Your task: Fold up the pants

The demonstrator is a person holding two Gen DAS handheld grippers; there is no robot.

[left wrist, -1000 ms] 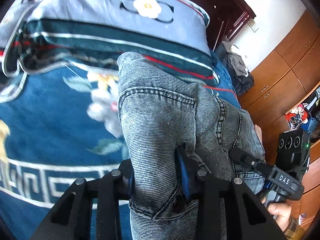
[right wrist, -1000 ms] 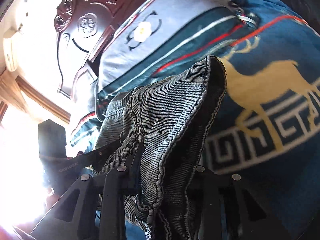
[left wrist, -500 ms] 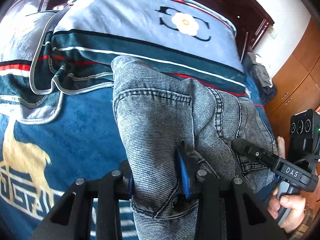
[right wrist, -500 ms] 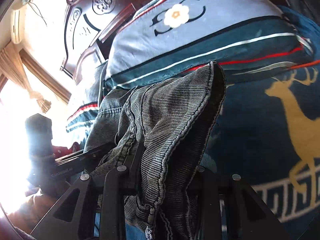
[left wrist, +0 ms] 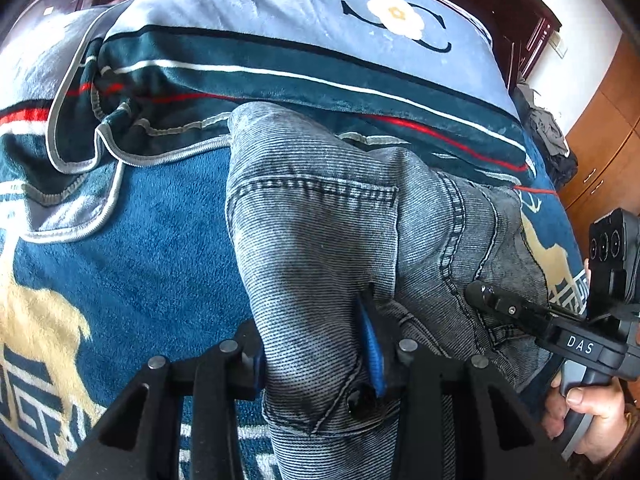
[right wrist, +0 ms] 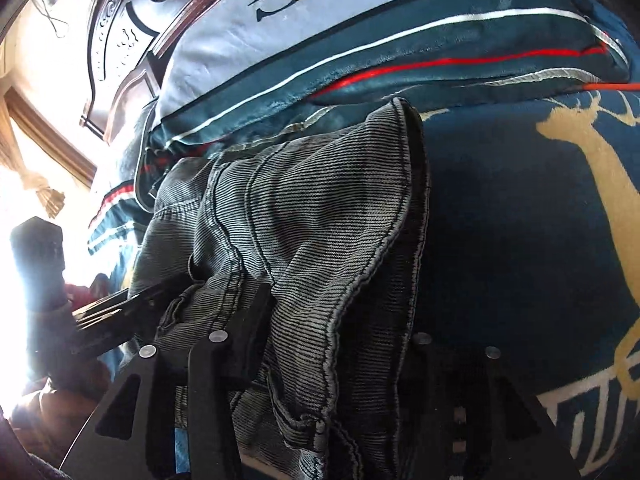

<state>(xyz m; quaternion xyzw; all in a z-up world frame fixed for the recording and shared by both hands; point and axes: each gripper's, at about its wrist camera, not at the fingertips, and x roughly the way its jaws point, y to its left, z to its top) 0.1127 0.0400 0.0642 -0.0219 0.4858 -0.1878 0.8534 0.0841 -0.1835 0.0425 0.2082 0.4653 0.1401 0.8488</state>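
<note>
The grey pants (left wrist: 320, 240) drape over the bed (left wrist: 160, 240), left hand-held gripper (left wrist: 320, 364) clamped on them, right hand-held gripper (right wrist: 332, 360) just opening around the fabric, so uneven release could skew the fold.

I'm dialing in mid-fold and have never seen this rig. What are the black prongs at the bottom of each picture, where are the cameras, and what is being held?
There is no robot arm. A person holds a two-finger gripper in each hand, and each carries a fisheye camera looking along its fingers. The prongs are those fingers. The left-wrist view shows the left gripper clamped on grey jeans. A hand at the right edge grips the other handle. The right-wrist view shows the same jeans between the jaws of the right gripper, which have just been opening. Whether its pads press the cloth I cannot tell. Beneath is a blue deer-patterned blanket, with a pillow beyond.
</note>
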